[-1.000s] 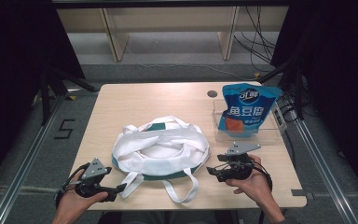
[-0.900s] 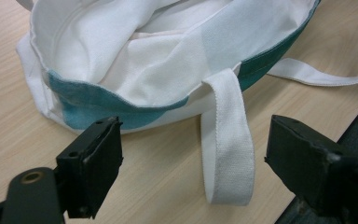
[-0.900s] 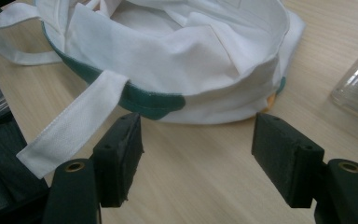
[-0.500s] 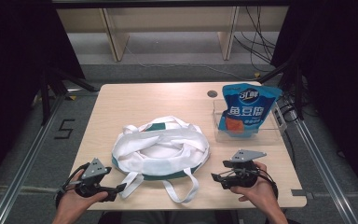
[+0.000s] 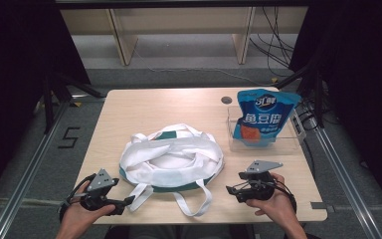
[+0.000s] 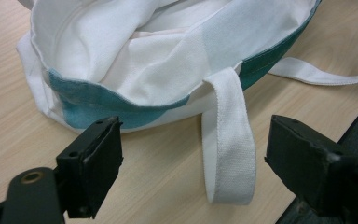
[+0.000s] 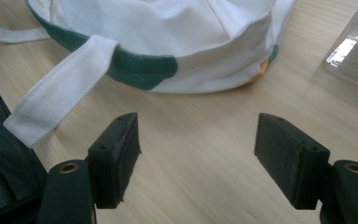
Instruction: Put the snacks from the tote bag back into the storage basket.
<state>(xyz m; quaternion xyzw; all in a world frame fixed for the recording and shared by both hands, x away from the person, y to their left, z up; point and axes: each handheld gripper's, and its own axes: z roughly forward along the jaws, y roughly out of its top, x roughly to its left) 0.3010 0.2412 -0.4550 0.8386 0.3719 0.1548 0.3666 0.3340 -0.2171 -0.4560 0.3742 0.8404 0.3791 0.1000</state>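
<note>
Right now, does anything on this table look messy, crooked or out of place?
A little. The white and green tote bag lies slumped and crumpled, and one handle strap hangs over the table edge. The blue snack pouch stands in a clear tray. Nothing looks spilled or damaged.

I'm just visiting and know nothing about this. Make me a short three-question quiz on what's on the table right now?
1. True or false: the left gripper is clamped on the bag.
2. Where is the blue snack pouch?
A. inside the bag
B. standing in the clear bin
C. flat on the table
3. Fill in: in the left gripper view, a white ___ of the bag lies between the open jaws.

Key
1. False: both the left and the right gripper are open and hold nothing.
2. B
3. strap
</note>
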